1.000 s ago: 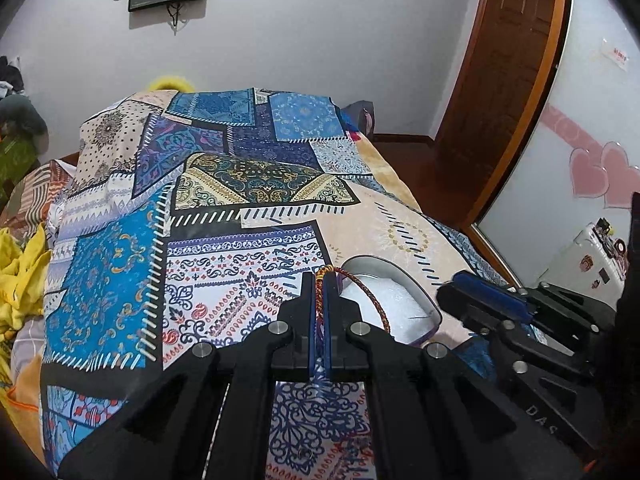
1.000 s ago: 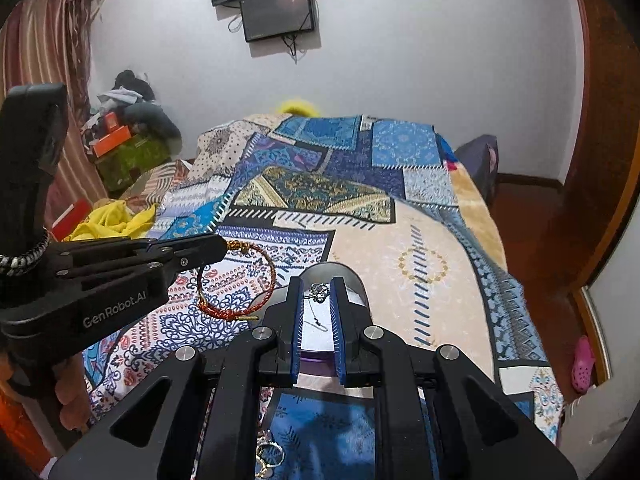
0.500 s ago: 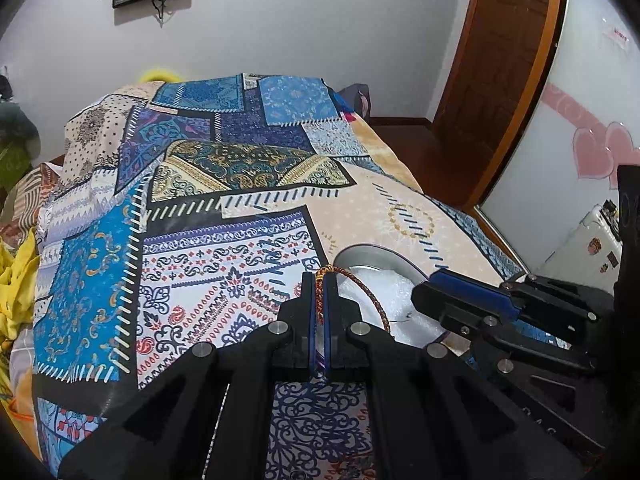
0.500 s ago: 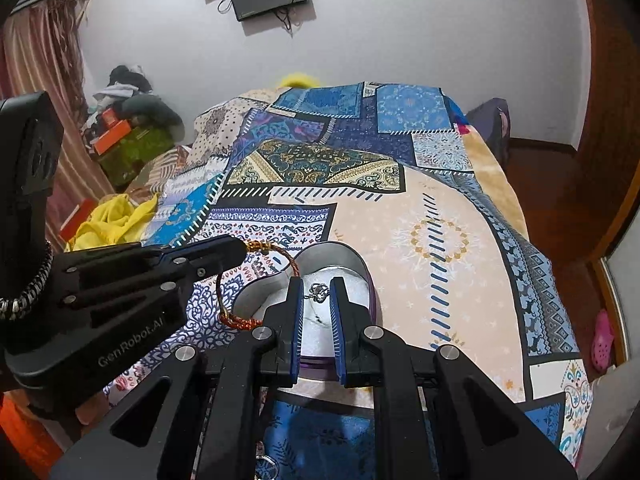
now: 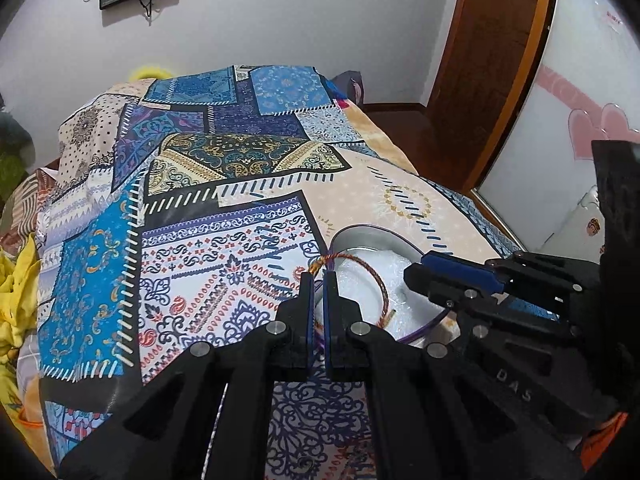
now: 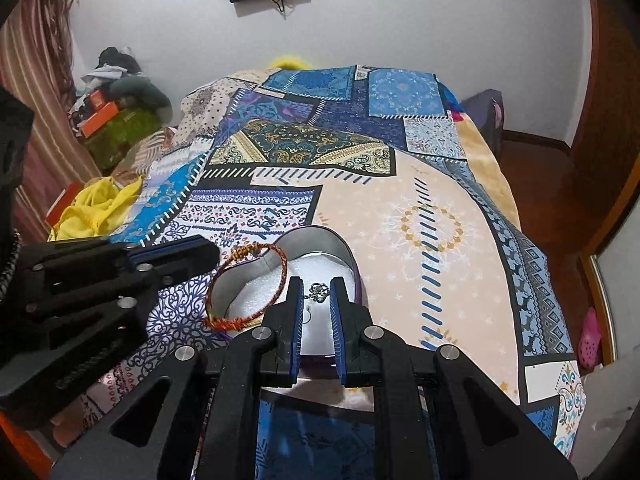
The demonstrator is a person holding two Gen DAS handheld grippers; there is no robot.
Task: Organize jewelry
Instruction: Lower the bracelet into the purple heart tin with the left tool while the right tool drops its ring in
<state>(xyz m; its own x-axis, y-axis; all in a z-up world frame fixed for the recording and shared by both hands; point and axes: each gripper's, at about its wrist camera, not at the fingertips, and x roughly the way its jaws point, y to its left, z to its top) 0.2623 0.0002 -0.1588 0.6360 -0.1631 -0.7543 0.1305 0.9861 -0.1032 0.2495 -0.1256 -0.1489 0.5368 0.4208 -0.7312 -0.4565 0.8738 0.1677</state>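
Note:
A round tin box [image 5: 400,240] with a white foam lining [image 6: 320,268] sits on the patterned bedspread. My left gripper [image 5: 319,280] has its jaws slightly parted around a red-orange braided bracelet [image 5: 372,276], which hangs over the box's left rim; the bracelet also shows in the right wrist view [image 6: 280,264]. My right gripper [image 6: 316,288] is narrowly open over the box, with a small silver pendant on a thin chain [image 6: 319,290] caught between its pads.
The bedspread [image 6: 420,220] falls away to a wooden floor [image 6: 560,200] on the right. Yellow cloth [image 6: 96,204] and clutter lie to the left. A small ring [image 5: 304,462] lies on the bed near the front edge.
Both grippers moved forward and down toward the box. The bracelet now hangs over the box's foam. The left jaws have parted slightly.

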